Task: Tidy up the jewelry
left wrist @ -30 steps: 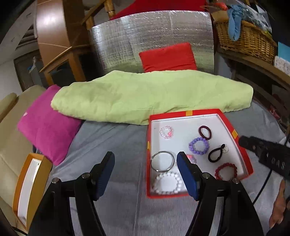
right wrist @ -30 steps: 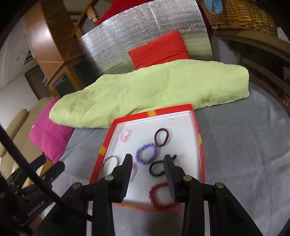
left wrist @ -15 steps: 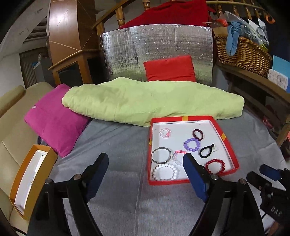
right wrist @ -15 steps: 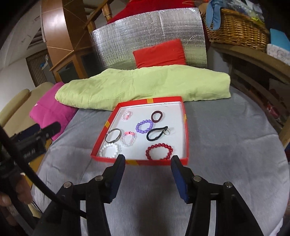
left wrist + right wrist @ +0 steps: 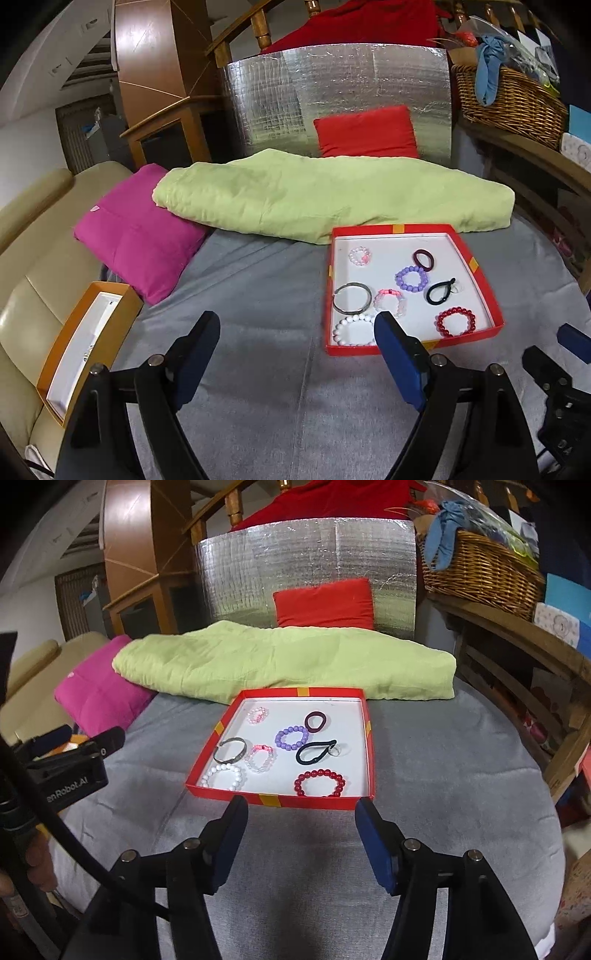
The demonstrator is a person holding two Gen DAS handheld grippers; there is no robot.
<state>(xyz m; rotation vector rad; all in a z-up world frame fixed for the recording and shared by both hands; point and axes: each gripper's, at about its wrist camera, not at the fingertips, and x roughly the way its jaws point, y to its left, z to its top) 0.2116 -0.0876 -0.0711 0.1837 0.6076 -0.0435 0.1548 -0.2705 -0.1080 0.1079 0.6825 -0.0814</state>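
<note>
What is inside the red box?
The red box holds eight pieces on its white floor, among them a red bead bracelet and a metal bangle. Nothing there is covered.

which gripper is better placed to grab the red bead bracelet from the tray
Right. The right gripper is open and lined up with the red tray, the red bead bracelet just beyond its near rim. The left gripper sits off to the tray's left.

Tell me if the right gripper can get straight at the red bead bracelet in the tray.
Probably yes. The right gripper is open and empty, just short of the red tray's near wall. The red bead bracelet lies just beyond that low wall, apart from the other pieces, uncovered.
</note>
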